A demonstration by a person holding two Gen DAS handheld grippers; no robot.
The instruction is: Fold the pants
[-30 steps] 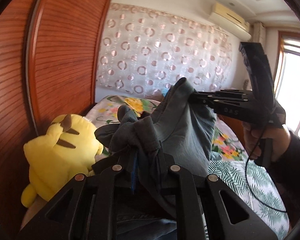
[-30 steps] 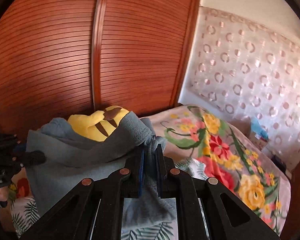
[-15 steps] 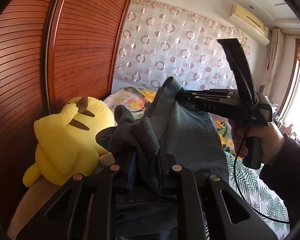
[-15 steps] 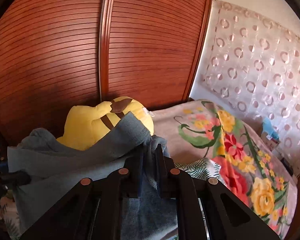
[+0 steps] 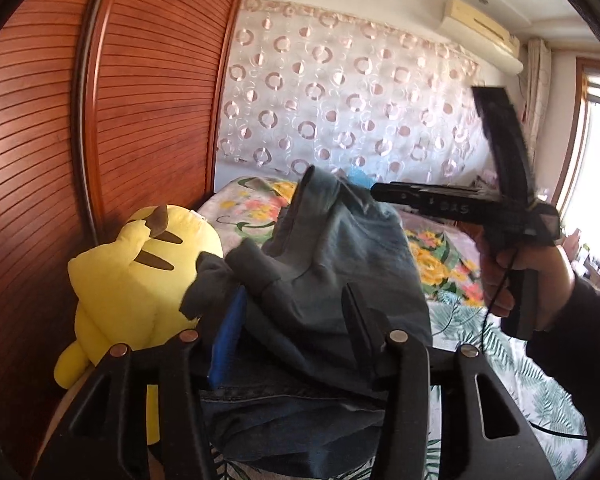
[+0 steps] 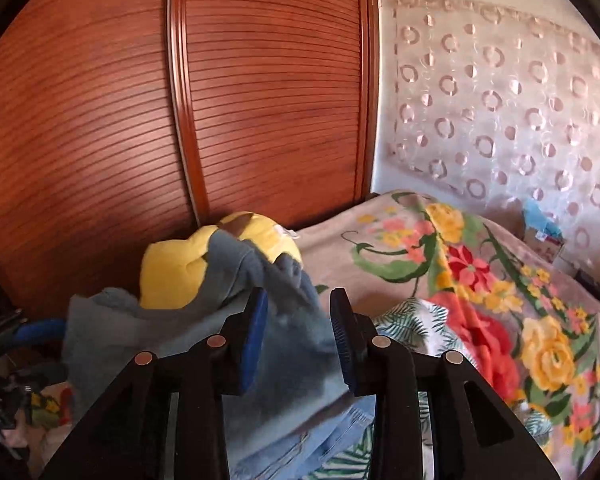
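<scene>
**Both tools let go of the pants over the bed**

The grey-blue denim pants (image 5: 340,264), clamped a second ago, now slump onto the floral bedspread (image 6: 480,280) beside a yellow plush toy (image 5: 140,280); left tool (image 5: 292,320) and right tool (image 6: 298,320) are opening, cloth loose between them, suggesting this fold is laid.
</scene>
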